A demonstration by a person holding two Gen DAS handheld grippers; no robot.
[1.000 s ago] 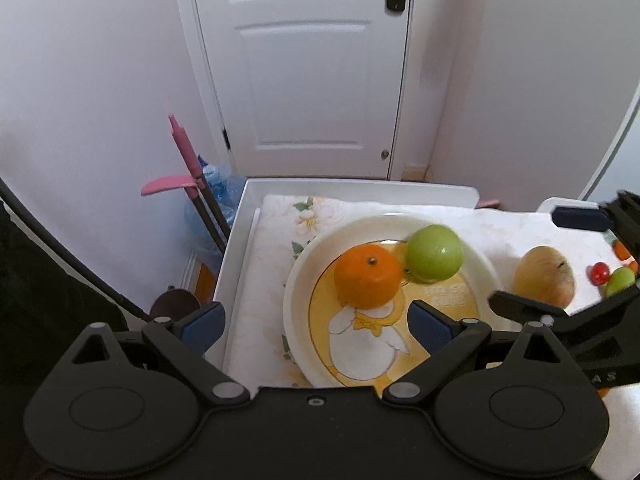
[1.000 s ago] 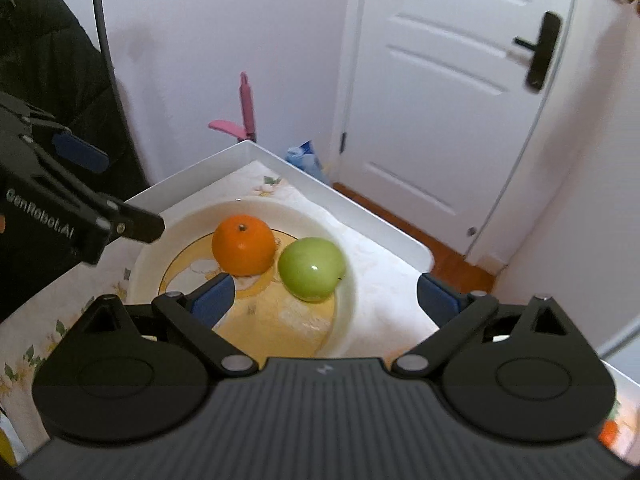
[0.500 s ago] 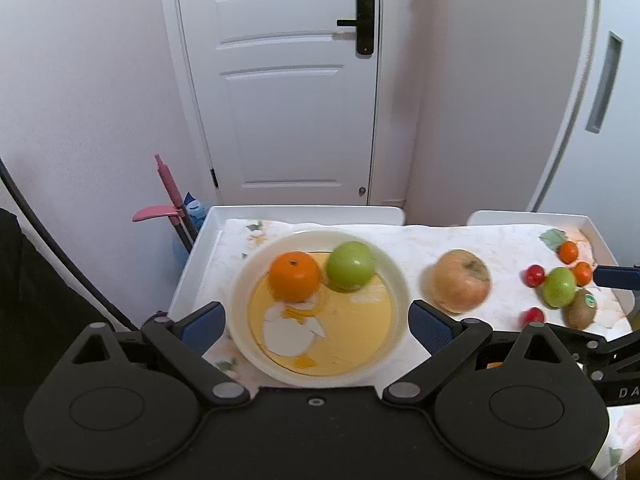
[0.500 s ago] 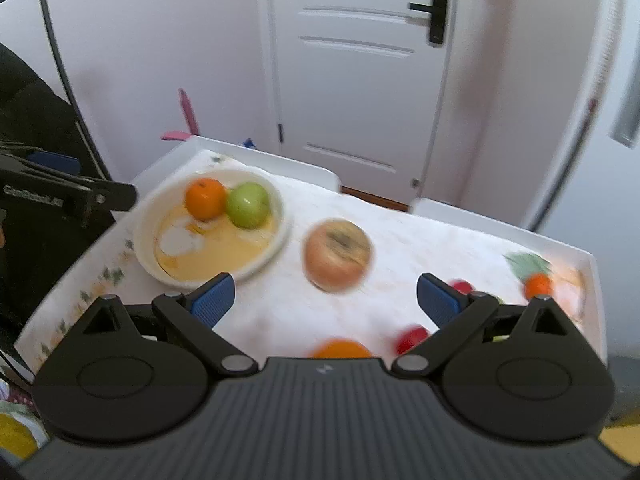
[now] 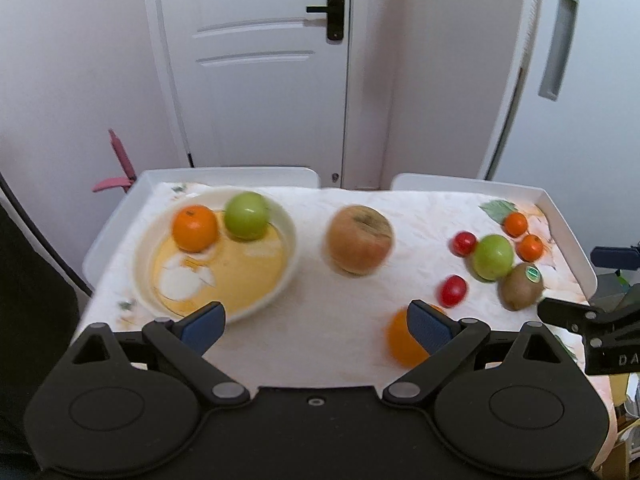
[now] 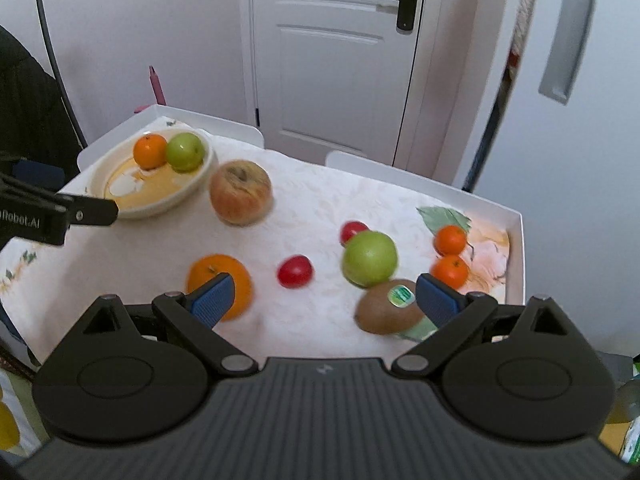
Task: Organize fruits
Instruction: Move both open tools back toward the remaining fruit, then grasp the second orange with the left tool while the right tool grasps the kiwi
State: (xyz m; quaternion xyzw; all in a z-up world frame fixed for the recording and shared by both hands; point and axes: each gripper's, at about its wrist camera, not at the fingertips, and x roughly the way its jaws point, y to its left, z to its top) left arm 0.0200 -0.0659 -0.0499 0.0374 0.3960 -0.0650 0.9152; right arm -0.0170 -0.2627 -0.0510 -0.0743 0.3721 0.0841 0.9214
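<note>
Black plastic, blue-padded, the right gripper (image 6: pixel 322 296) hangs with fingers spread wide and empty over a white tray table (image 6: pixel 516 240) covered by a pale floral cloth; the left gripper (image 5: pixel 316 326) hovers likewise spread and empty. Nearest lie a round orange (image 6: pixel 224 284) partly behind the right gripper's left pad, a small red tomato (image 6: pixel 295 271), and a brown fuzzy kiwi (image 6: pixel 388 312) with a green sticker, touching a smooth green apple (image 6: pixel 370 258). The kiwi looks light and soft, so a gentle squeeze across its short middle should suit; its oval shape may roll. A second red tomato (image 6: pixel 352 231) peeks behind the apple, and two small tangerines (image 6: pixel 450 256) sit near the right rim. Further off rests a large, russet, blotchy apple (image 6: pixel 240 192), probably heavy. Farthest, a cream shallow bowl (image 6: pixel 120 210) holds another orange (image 6: pixel 149 151) and another green apple (image 6: pixel 185 151).
</note>
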